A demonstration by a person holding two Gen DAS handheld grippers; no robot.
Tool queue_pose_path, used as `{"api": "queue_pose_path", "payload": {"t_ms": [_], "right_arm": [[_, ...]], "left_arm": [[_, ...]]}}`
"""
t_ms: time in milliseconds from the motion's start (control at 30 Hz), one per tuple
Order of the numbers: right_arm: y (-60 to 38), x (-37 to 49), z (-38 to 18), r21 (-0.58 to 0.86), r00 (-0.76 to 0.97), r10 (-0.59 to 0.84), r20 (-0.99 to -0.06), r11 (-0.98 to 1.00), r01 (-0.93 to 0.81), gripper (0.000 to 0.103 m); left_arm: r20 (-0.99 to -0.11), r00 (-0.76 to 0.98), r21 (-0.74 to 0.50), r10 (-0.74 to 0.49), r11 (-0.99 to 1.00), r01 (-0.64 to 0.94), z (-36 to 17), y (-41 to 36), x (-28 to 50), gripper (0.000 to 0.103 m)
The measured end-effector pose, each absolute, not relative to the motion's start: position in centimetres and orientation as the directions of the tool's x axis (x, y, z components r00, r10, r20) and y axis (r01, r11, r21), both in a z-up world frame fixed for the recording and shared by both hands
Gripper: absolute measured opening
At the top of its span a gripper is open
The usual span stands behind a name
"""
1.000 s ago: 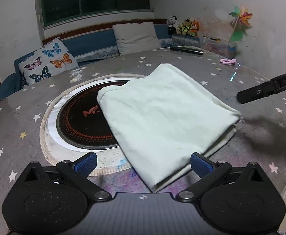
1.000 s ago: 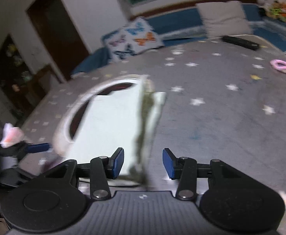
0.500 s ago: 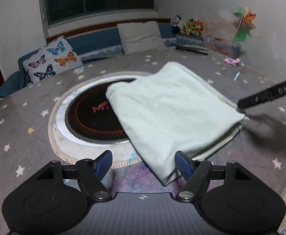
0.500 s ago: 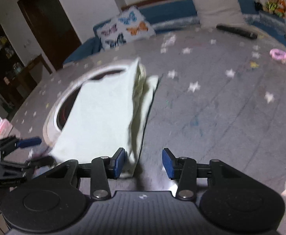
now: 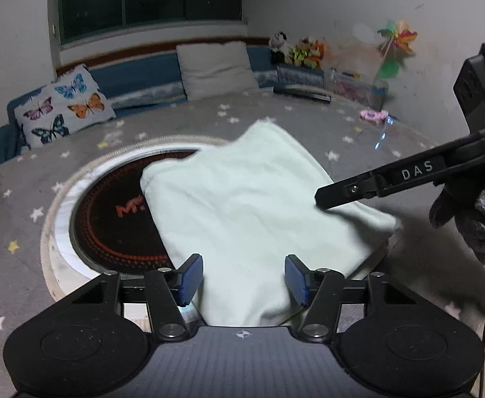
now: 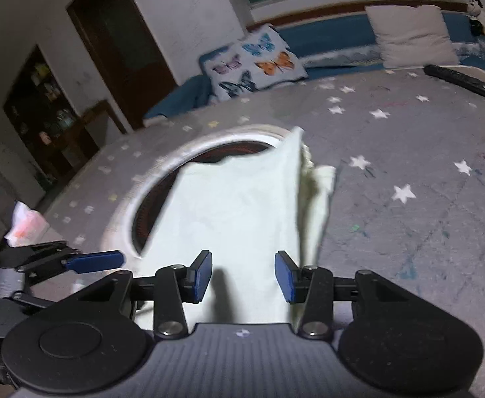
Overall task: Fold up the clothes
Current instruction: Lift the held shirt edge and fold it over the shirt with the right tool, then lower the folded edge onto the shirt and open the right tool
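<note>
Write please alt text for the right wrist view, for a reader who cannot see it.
A folded pale green cloth lies on a star-patterned table, reaching between the open blue-padded right claw. The left claw shows at the left edge.

The star-patterned table top [image 6: 425,172] lay bare to the right of the folded pale cloth [image 5: 242,205], offering open passage on that side. The cloth itself covered part of the round black burner plate [image 5: 109,219] set in the table, whose left portion stood uncovered. Along the far edge, a black remote [image 6: 458,79] and a pink ring toy [image 5: 372,114] occupied the surface, well apart from the cloth. The right gripper's finger [image 5: 375,185] reached over the cloth's right corner. A crumpled tissue [image 6: 23,224] lay at the near left edge.
</note>
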State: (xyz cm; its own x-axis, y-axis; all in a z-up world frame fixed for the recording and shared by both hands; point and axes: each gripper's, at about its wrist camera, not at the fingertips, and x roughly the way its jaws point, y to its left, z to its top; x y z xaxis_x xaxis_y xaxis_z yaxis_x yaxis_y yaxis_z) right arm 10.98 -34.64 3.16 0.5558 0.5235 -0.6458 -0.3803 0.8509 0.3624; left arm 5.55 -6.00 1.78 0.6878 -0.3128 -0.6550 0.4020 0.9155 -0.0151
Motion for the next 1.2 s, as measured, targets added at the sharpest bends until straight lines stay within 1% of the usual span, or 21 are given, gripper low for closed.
{"api": "queue_pose_path", "payload": {"t_ms": [133, 200, 400, 500, 600, 700, 767, 800, 967, 1133, 1200], "right_arm": [[-35.6, 11.9, 2.1, 0.386, 0.533, 0.507, -0.677, 0.862, -0.329, 0.039], [-35.6, 12.2, 2.8, 0.371, 0.55, 0.501, -0.668, 0.865, -0.337, 0.04], [-33.9, 14.4, 6.1, 0.323, 0.607, 0.523, -0.598, 0.851, -0.415, 0.04], [-32.2, 16.3, 6.2, 0.296, 0.605, 0.527, -0.596, 0.845, -0.445, 0.04], [-31.2, 18.2, 5.1, 0.264, 0.604, 0.503, -0.618, 0.857, -0.443, 0.039], [-31.4, 19.9, 3.3, 0.277, 0.59, 0.476, -0.652, 0.874, -0.4, 0.034], [-31.9, 20.4, 2.6, 0.286, 0.587, 0.462, -0.665, 0.883, -0.372, 0.025], [-32.1, 20.5, 2.4, 0.29, 0.587, 0.457, -0.668, 0.886, -0.361, 0.024], [-32.3, 20.3, 3.6, 0.28, 0.606, 0.466, -0.644, 0.882, -0.38, 0.025], [-31.7, 21.5, 3.0, 0.279, 0.588, 0.476, -0.653, 0.874, -0.398, 0.025], [-31.9, 22.0, 2.4, 0.279, 0.593, 0.461, -0.66, 0.883, -0.377, 0.025]], "left_arm": [[-0.675, 0.666, -0.032, -0.317, 0.915, 0.403, 0.9, -5.5, 5.9, 0.057], [-0.68, 0.66, -0.04, -0.32, 0.915, 0.402, 0.7, -5.3, 6.1, 0.057], [-0.679, 0.656, -0.05, -0.329, 0.912, 0.407, 0.7, -5.4, 6.3, 0.058], [-0.679, 0.653, -0.059, -0.336, 0.911, 0.408, 0.7, -5.3, 6.3, 0.058], [-0.679, 0.65, -0.066, -0.342, 0.91, 0.41, 0.7, -5.2, 6.4, 0.058], [-0.679, 0.645, -0.071, -0.349, 0.907, 0.416, 0.7, -5.1, 6.5, 0.058], [-0.682, 0.641, -0.077, -0.353, 0.906, 0.417, 0.8, -5.0, 6.6, 0.058], [-0.684, 0.637, -0.082, -0.355, 0.906, 0.416, 0.9, -4.9, 6.7, 0.058], [-0.675, 0.649, -0.104, -0.351, 0.916, 0.386, 1.9, -4.6, 8.2, 0.058], [-0.669, 0.674, -0.115, -0.314, 0.939, 0.324, 3.0, -4.5, 10.9, 0.058], [-0.666, 0.681, -0.115, -0.304, 0.944, 0.309, 3.3, -4.5, 12.1, 0.058]]}}
